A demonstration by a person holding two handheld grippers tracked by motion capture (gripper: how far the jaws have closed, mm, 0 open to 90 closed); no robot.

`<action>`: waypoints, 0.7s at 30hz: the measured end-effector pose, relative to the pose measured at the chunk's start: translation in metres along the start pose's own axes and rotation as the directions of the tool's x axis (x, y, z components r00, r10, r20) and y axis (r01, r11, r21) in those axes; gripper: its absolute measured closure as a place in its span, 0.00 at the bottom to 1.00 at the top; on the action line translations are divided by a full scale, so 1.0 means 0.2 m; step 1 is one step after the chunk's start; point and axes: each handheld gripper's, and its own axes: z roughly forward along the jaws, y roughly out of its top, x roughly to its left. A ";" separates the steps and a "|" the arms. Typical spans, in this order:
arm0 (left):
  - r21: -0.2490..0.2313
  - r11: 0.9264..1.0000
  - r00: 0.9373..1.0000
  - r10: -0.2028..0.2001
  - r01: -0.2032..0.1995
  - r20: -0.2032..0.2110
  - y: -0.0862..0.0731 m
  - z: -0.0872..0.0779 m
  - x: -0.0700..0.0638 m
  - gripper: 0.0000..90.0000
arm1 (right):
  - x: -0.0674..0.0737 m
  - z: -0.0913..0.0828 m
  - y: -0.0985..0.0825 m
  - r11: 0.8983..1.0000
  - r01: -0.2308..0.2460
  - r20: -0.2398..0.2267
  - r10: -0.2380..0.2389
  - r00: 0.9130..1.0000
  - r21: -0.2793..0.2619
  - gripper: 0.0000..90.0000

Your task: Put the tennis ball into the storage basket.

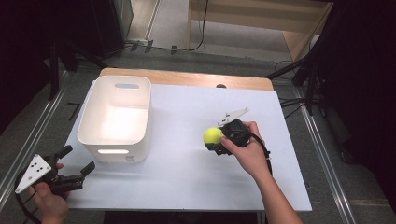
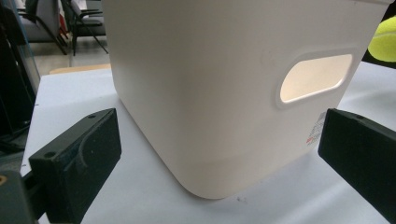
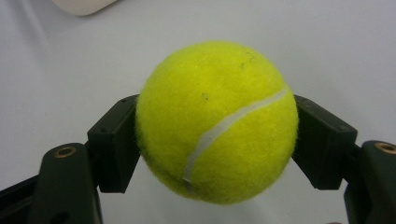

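Note:
A yellow tennis ball [image 1: 213,136] is clamped between the jaws of my right gripper [image 1: 218,140], held a little above the white table [image 1: 187,177] right of centre. In the right gripper view the tennis ball [image 3: 217,122] sits squeezed between both black pads [image 3: 114,144]. My left gripper [image 1: 77,161] rests at the table's near left corner with its jaws wide open and nothing between them. It faces the near wall of a white plastic bin [image 1: 116,116]. The left gripper view has the bin [image 2: 224,93] with its handle slot close ahead, and the tennis ball [image 2: 384,39] at the right edge.
The bin stands on the left half of the table, its opening upward and nothing seen inside. A wooden strip [image 1: 187,78] borders the table's far edge. Dark stands and cables [image 1: 299,74] crowd the floor beyond the table on the right.

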 end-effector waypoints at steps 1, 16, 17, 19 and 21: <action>0.000 1.000 1.000 0.000 0.000 0.000 0.00 0.00 0.00 0.00 | 0.00 0.00 0.01 1.000 0.002 -0.001 -0.002 1.000 0.001 0.26; -0.001 1.000 1.000 0.000 0.000 -0.001 0.00 0.00 0.00 0.00 | 0.05 0.04 0.12 0.999 0.036 -0.019 -0.036 0.999 -0.004 0.26; -0.001 1.000 1.000 0.001 -0.001 -0.002 0.00 0.00 0.00 0.00 | 0.05 0.04 0.13 0.999 0.045 -0.019 -0.045 0.999 -0.006 0.26; 0.000 1.000 1.000 0.001 -0.001 0.000 0.00 0.00 0.00 0.00 | 0.06 0.04 0.14 0.999 0.054 -0.019 -0.054 0.998 -0.008 0.26; 0.000 1.000 1.000 0.001 -0.001 0.000 0.00 0.00 0.00 0.00 | 0.06 0.05 0.15 0.998 0.064 -0.018 -0.064 0.998 -0.006 0.26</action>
